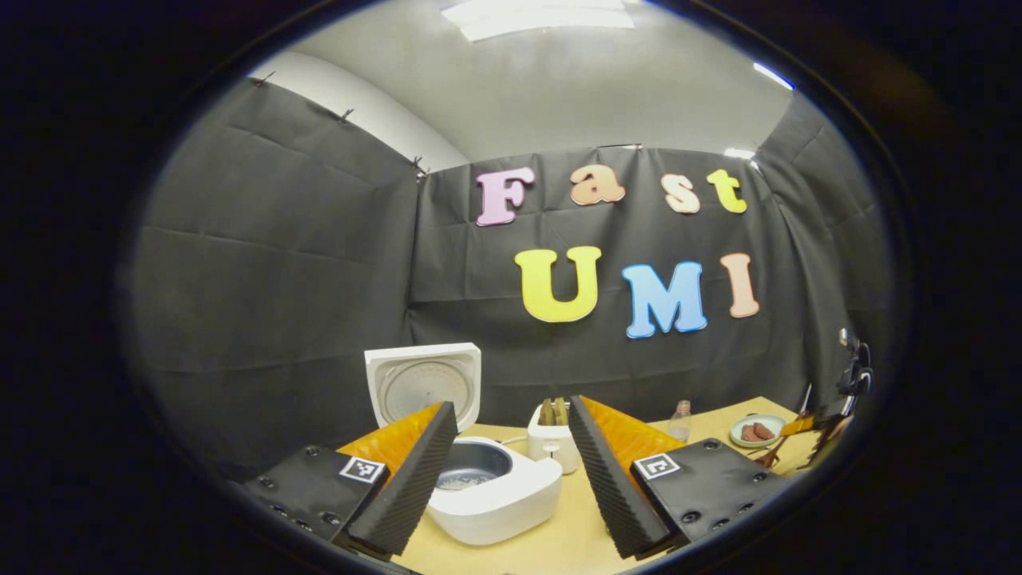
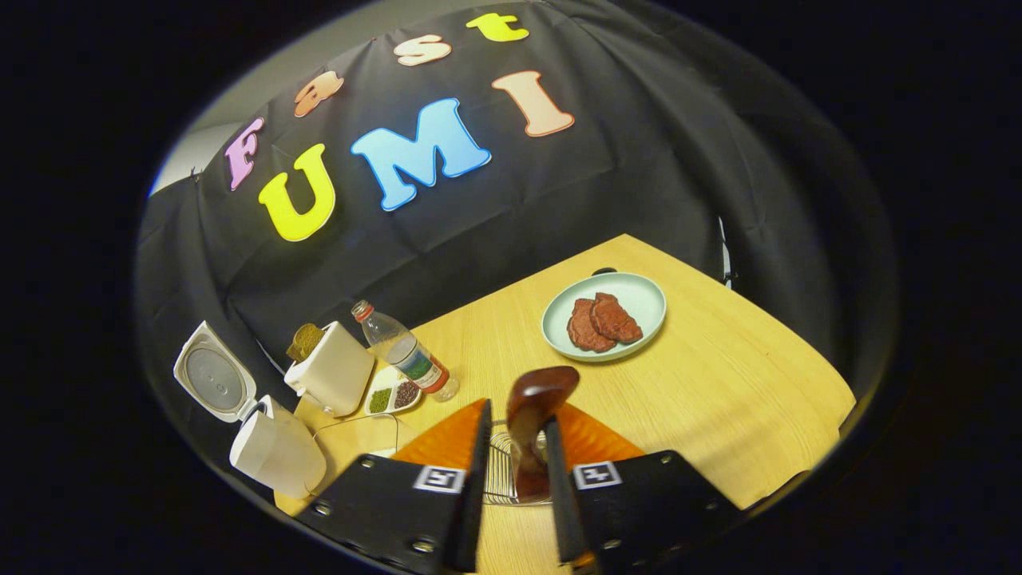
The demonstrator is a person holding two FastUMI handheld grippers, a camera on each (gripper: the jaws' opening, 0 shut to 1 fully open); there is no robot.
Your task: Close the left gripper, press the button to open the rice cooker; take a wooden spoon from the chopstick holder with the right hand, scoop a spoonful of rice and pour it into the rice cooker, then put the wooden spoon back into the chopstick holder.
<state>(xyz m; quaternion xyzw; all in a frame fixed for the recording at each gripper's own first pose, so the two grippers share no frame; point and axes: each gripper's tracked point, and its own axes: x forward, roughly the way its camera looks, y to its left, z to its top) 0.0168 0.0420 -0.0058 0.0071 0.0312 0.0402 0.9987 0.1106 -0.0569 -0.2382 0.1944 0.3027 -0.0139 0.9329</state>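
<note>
In the left gripper view, the left gripper [image 1: 511, 471] hangs above the tabletop [image 1: 571, 535] with its jaws spread wide and nothing between them. The rice cooker [image 1: 491, 491] stands just beyond, lid [image 1: 424, 385] raised upright, some rice in the grey inner pot [image 1: 473, 465]. A toaster [image 1: 554, 443] sits behind it, a bottle [image 1: 679, 422] and a plate [image 1: 757, 430] farther toward the right edge.

In the right gripper view, the right gripper [image 2: 515, 479] is clamped on the wooden spoon [image 2: 533, 423], whose dark bowl points up over the wire chopstick holder [image 2: 501, 475]. The cooker stands open at the left edge, beside the toaster, a small dish of beans [image 2: 394, 397] and the bottle; the plate of meat slices [image 2: 604, 319] lies toward the far edge.
</note>
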